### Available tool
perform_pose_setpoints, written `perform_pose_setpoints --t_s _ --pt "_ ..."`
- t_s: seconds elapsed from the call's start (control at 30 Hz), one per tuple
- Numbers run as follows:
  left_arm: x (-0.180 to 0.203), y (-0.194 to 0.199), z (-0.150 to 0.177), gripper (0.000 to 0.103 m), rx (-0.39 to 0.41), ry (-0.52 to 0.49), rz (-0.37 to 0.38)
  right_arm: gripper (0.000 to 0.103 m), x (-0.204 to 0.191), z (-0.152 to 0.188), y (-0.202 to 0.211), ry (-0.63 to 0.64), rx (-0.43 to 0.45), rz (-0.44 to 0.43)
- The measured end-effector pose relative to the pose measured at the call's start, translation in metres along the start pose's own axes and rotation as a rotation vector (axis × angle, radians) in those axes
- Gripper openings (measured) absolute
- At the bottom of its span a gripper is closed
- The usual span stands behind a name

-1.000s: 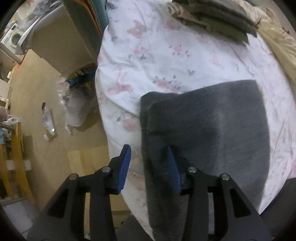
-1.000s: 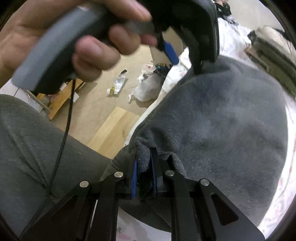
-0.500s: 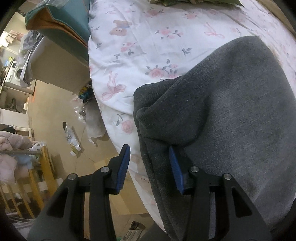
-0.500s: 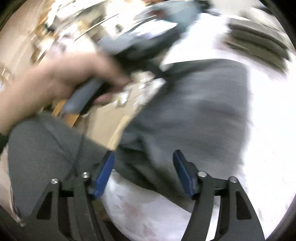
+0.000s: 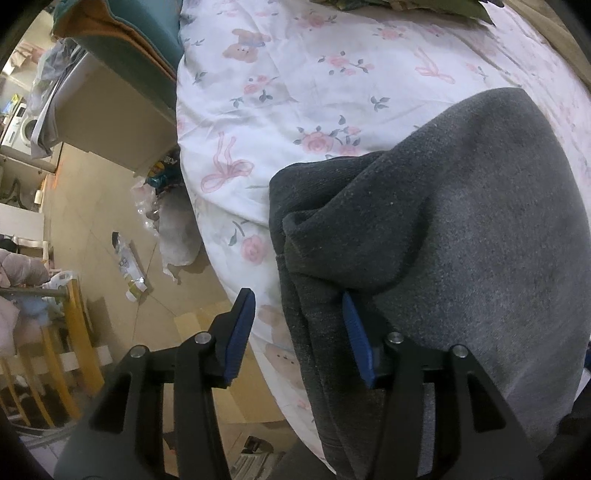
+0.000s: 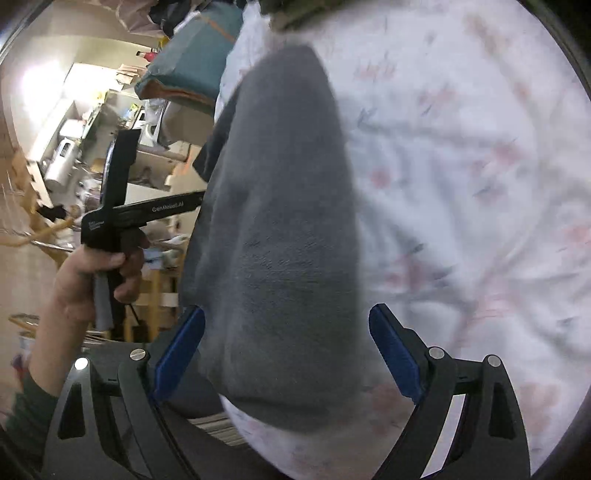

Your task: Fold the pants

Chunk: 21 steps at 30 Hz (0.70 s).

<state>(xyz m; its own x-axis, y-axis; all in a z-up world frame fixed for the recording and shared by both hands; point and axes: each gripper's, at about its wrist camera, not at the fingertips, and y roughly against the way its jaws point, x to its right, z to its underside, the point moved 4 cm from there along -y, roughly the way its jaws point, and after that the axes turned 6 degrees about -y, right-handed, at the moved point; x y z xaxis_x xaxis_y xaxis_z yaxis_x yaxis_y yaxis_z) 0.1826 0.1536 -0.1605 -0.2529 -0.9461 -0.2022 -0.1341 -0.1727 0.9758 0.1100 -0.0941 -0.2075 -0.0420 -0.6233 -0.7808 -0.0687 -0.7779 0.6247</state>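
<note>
The dark grey pants lie folded on a bed with a white floral sheet, near its left edge. My left gripper is open, its jaws straddling the pants' left hem; the right finger is tucked under a fold. In the right wrist view the pants stretch away from me. My right gripper is wide open, holding nothing, just above the near end of the pants. The left gripper's handle and the hand holding it show at the left.
Folded olive clothes lie at the far end of the bed. A teal and orange cushion sits on a cabinet left of the bed. Litter and bags lie on the floor, and a wooden chair stands at left.
My right gripper let go of the pants' corner and opened wide, then swung round to look along the pants. My left gripper moved closer to the hem and stayed open.
</note>
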Motion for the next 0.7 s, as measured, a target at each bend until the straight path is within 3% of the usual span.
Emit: perform_pose_setpoints --t_s 0.2,0.33,0.43,0.47,0.57,0.7 --pt "-0.004 -0.002 0.000 0.047 0.000 -0.004 0.006 0.095 0.011 0.004 -0.044 -0.043 -0.052 0.026" --pt "-0.003 -0.004 -0.001 0.047 -0.005 -0.012 0.001 0.093 0.014 0.009 -0.047 -0.051 -0.027 0.005" --pt "-0.001 -0.005 -0.002 0.049 -0.008 -0.019 -0.008 0.075 0.010 0.015 -0.047 -0.029 -0.045 0.004" --pt "-0.001 -0.005 -0.003 0.049 -0.007 -0.019 -0.010 0.063 0.007 0.016 -0.044 -0.022 -0.033 0.010" --pt "0.000 -0.003 -0.002 0.050 -0.002 -0.017 -0.019 0.045 -0.009 0.015 -0.032 0.065 0.012 0.029" --pt "0.004 0.009 -0.003 0.050 0.038 -0.006 -0.019 0.039 -0.026 0.004 -0.012 0.132 0.020 0.039"
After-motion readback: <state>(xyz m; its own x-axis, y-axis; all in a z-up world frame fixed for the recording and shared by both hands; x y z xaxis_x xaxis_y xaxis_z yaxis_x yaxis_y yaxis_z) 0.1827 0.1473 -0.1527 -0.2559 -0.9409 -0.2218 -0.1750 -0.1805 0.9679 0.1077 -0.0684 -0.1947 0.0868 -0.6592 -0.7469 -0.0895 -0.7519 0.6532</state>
